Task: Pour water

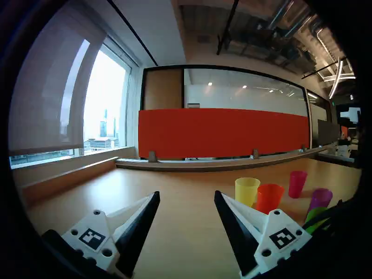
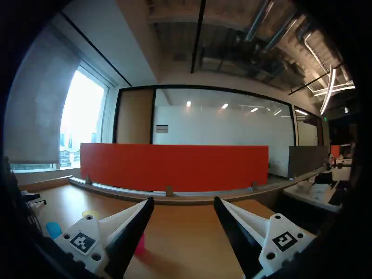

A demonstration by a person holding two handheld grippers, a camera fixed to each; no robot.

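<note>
Left tongs (image 1: 186, 194) gape wide, empty; right tongs (image 2: 183, 200) also wide, nothing held. Yellow cup (image 1: 246, 190) and orange cup (image 1: 269, 197) stand side by side just ahead-right of the left tongs' right finger. Probably light, thin-walled, slick, tippy plastic: pinch mid-wall gently, below the rim.

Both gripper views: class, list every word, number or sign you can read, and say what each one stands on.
No text can be read.
Wall sign: too small to read.
Markers on the left gripper and right gripper: black-and-white square patterns, no letters.
Cups: no print visible.
</note>
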